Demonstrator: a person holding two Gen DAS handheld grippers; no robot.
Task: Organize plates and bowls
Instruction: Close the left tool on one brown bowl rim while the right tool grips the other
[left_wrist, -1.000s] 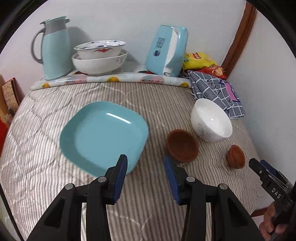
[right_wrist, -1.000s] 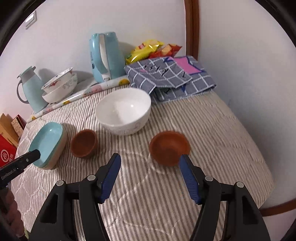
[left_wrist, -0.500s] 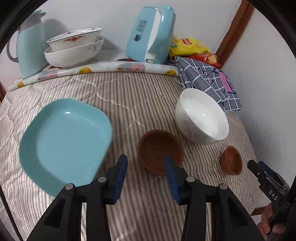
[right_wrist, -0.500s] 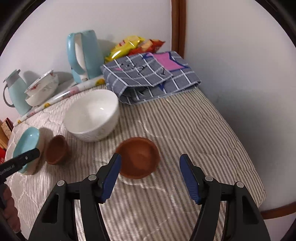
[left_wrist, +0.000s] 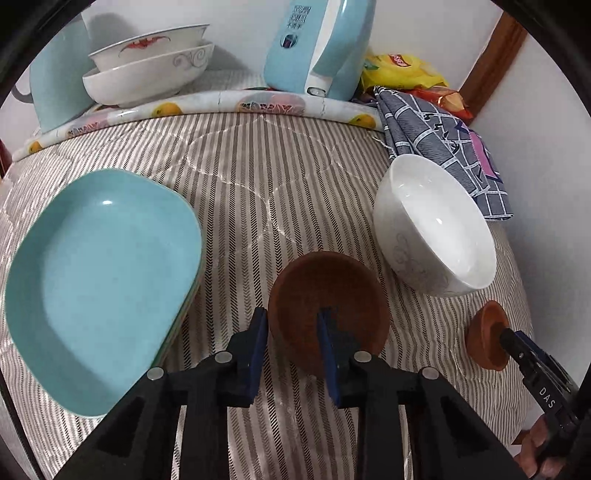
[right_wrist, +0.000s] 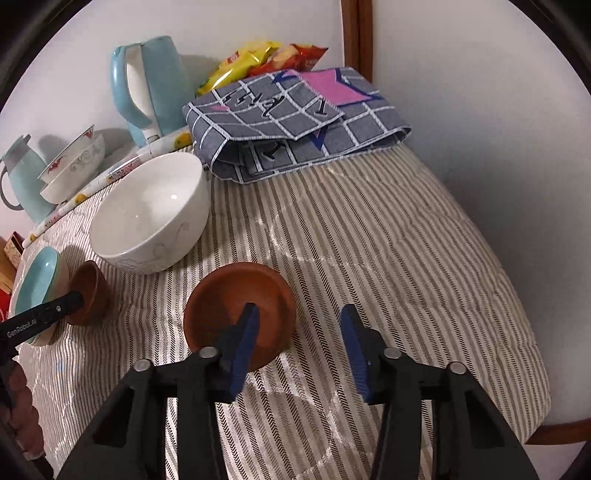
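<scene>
Both grippers have dropped closer to the striped quilt since a second ago, and each now straddles the rim of a small brown bowl that earlier lay ahead of its fingers.

On the left gripper (left_wrist: 291, 328), the right finger sits inside the first brown bowl (left_wrist: 332, 291) and the left finger outside its near wall. The jaws are closing around that rim; whether the pads already press it cannot be told. This bowl is round, matte reddish-brown, like clay, and sits upright on the quilt (left_wrist: 240, 166).

On the right gripper (right_wrist: 299, 328), the left finger dips into the second brown bowl (right_wrist: 240, 295) while the right finger stands clear of its outer wall. These jaws are also closing, not yet gripping. This bowl matches the first in colour and shape.

Between the two brown bowls and a little farther back stands a deep white bowl (left_wrist: 439, 229), glossy with a faint grey pattern on its side. To the left of the first brown bowl, close beside it, lies a square turquoise plate (left_wrist: 99, 280) with rounded corners.

Along the wall behind are two stacked white bowls (left_wrist: 147, 70), a pale blue kettle (left_wrist: 314, 44) and a folded grey checked cloth (right_wrist: 295, 122).
</scene>
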